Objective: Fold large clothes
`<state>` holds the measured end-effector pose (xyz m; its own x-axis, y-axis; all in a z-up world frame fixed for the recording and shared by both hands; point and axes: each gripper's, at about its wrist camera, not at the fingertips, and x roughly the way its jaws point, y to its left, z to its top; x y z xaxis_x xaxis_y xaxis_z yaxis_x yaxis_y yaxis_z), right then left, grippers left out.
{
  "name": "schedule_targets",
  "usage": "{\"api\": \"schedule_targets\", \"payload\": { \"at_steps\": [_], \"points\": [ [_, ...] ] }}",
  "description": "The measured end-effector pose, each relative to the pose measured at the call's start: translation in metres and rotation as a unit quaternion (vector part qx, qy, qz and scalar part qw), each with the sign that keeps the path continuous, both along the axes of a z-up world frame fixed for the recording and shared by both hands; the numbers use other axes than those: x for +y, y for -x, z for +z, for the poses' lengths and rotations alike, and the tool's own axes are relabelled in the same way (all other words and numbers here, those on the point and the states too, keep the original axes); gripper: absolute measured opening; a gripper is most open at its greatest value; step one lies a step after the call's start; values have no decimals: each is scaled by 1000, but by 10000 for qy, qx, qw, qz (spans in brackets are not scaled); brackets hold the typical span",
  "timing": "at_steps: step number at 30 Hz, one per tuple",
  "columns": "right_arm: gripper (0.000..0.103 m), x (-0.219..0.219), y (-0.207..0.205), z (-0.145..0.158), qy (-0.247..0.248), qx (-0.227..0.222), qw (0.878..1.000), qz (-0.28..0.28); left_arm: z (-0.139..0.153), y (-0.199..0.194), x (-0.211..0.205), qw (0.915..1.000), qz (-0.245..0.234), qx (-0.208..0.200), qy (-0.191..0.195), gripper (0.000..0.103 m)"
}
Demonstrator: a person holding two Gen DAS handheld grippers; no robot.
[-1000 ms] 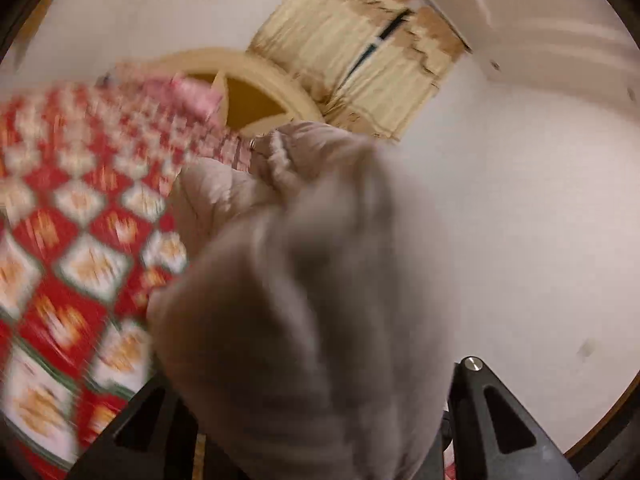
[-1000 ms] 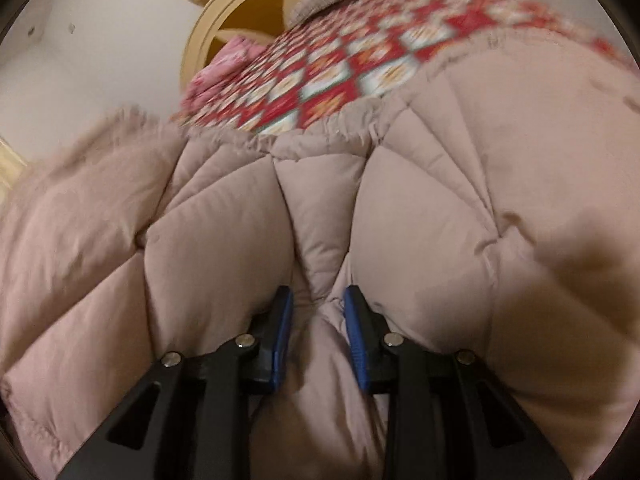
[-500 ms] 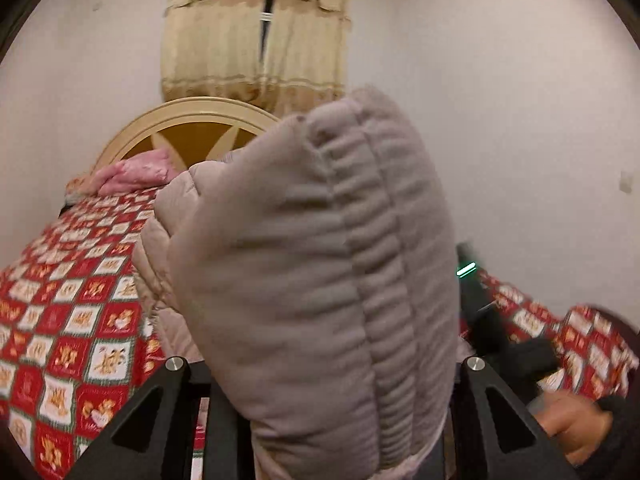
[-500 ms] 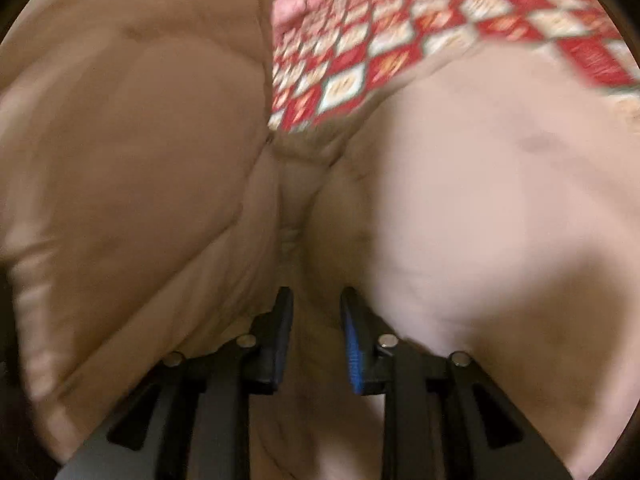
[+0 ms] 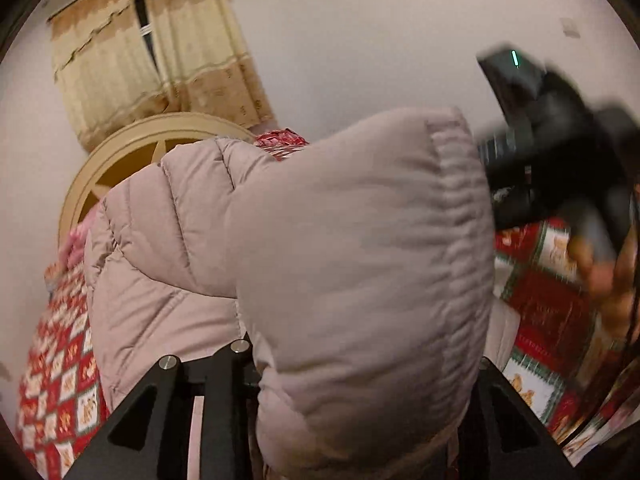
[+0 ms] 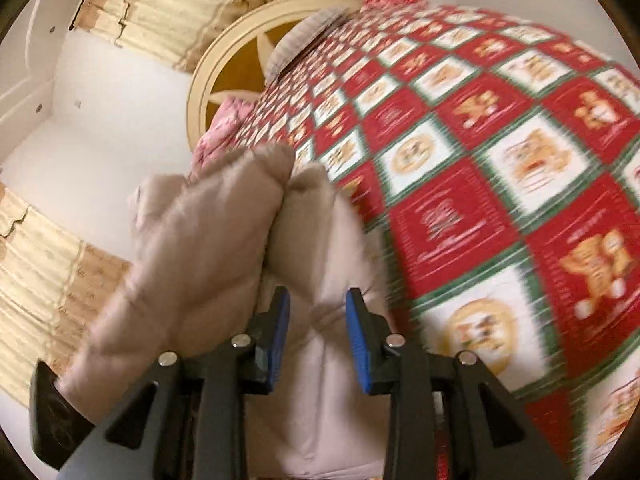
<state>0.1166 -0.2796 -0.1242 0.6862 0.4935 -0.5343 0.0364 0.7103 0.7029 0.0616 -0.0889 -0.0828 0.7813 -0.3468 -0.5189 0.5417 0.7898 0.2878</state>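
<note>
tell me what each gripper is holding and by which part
Both hold the pink puffer jacket: the left gripper by a padded end with a gathered seam, the right gripper by a padded fold. Both grips have just been loosening.

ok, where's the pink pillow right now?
The pink pillow is at the head of the bed: centre-left in the right wrist view, against the round headboard, just beyond the puffy jacket on the red checked bedspread.
</note>
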Motion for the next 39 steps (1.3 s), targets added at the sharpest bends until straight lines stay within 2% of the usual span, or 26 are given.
{"api": "schedule_targets", "payload": {
  "at_steps": [1,5,7,11,14,15,17,19,23,27,29,31,35,38,39],
  "points": [
    [44,-6,-3,7,-121,-94,9999,-53,-5,-1,0,10000,-29,-48,-69,39],
    [89,-18,-4,28,-554,-587,9967,39,-20,2,-8,9994,-94,-133,-291,42],
    [92,-14,-12,37,-490,-668,9963,223,-25,1,-13,9986,-125,-236,-447,42],
    [92,21,-35,51,284,-490,9951,807,-32,3,-18,9980,-154,-300,-533,42],
    [88,54,-53,52,970,-299,9856,1355,-32,-1,-16,9981,-191,-280,-521,44],
    [84,59,-51,53,1151,-336,9826,1422,-35,-4,-18,9981,-204,-276,-514,45],
    [57,74,-56,55,1685,-561,9713,1584,-32,-4,-14,9983,-234,-257,-475,46],
    [45,86,-58,55,2185,-700,9586,1687,-29,2,-8,9984,-307,-221,-424,48],
    [40,87,-68,37,2587,-659,9485,1707,-17,15,10,9974,-648,-88,-312,51],
    [40,79,-68,20,2479,-575,9534,1619,3,37,51,9938,-1026,407,153,51],
    [41,76,-71,14,2335,-555,9583,1551,19,38,82,9878,-1154,852,608,51],
    [42,73,-66,11,2149,-540,9641,1463,33,35,105,9849,-1064,1010,916,51],
    [47,66,-59,-6,1654,-541,9768,1246,69,-2,140,9802,-264,1033,1670,53],
    [48,61,-54,-15,1335,-532,9836,1085,85,-53,142,9747,483,1069,1903,55],
    [48,61,-53,-16,1293,-529,9848,1036,86,-65,139,9726,600,1118,1949,55]
  ]
}}
